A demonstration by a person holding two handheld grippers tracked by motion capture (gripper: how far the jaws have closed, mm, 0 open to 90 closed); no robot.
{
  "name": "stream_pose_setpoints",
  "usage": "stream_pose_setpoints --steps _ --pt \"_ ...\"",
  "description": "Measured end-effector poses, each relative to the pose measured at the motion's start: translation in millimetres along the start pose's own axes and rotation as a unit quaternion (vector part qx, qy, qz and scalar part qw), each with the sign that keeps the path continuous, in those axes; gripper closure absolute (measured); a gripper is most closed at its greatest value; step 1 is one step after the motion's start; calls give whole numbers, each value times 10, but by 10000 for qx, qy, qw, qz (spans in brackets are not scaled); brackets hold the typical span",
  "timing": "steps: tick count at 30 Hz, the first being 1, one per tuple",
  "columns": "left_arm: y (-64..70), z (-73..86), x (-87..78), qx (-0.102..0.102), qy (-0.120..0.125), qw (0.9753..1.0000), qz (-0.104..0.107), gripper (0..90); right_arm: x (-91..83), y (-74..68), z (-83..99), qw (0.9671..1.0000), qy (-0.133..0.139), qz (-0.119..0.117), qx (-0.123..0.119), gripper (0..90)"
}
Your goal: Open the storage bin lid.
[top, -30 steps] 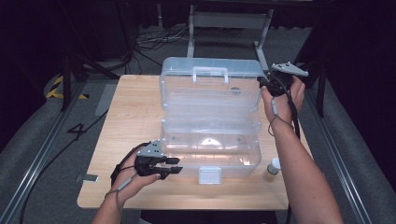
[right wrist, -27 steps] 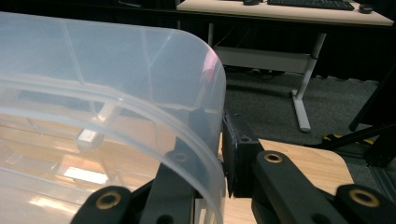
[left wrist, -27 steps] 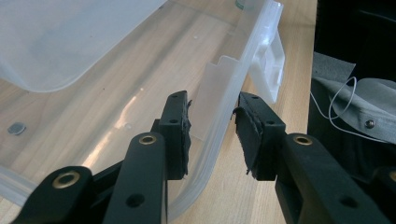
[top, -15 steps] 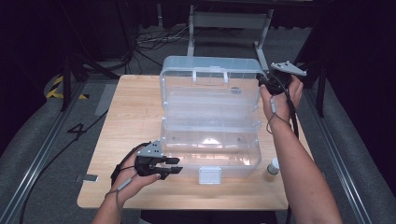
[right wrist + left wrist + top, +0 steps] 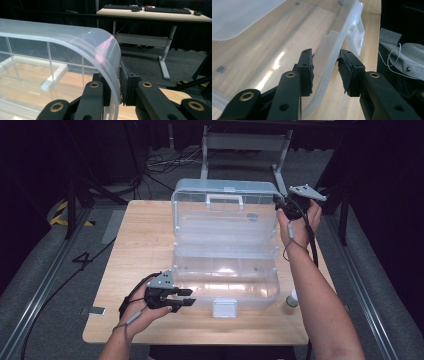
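A clear plastic box [image 5: 225, 287] sits on the wooden table [image 5: 145, 245] with its lid [image 5: 225, 222] standing up at the back. My right gripper [image 5: 281, 205] is shut on the lid's upper right corner. In the right gripper view the lid's curved edge [image 5: 110, 52] runs down between the jaws of that gripper [image 5: 116, 86]. My left gripper [image 5: 186, 298] is at the box's front left corner and is open. In the left gripper view its jaws [image 5: 325, 71] straddle the base's rim [image 5: 329, 75], one inside the box and one outside, with gaps on both sides.
A white latch [image 5: 224, 308] hangs at the box's front middle, and the lid carries a white handle [image 5: 225, 199]. A small white bottle [image 5: 291, 299] stands on the table at the box's right front. A desk frame [image 5: 245, 142] and cables lie beyond the table.
The right gripper has shifted slightly with the lid's corner in it. The left gripper has stayed at the box's front left corner.
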State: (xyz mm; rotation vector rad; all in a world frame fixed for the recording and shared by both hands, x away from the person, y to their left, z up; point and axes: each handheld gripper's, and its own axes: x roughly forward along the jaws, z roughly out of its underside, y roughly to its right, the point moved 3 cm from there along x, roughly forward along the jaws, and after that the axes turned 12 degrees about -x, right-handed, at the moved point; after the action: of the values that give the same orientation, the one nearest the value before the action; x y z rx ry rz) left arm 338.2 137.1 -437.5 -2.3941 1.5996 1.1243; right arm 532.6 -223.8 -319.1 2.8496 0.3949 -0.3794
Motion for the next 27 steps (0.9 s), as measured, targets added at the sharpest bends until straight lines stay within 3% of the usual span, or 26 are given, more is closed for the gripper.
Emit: stream_pose_setpoints --steps 6,27 --pt "11 27 4 23 171 9998 -42 638 82 23 12 10000 53 -33 13 810" --pt "30 33 16 15 212 9997 -152 622 390 124 85 9996 49 -278 46 800"
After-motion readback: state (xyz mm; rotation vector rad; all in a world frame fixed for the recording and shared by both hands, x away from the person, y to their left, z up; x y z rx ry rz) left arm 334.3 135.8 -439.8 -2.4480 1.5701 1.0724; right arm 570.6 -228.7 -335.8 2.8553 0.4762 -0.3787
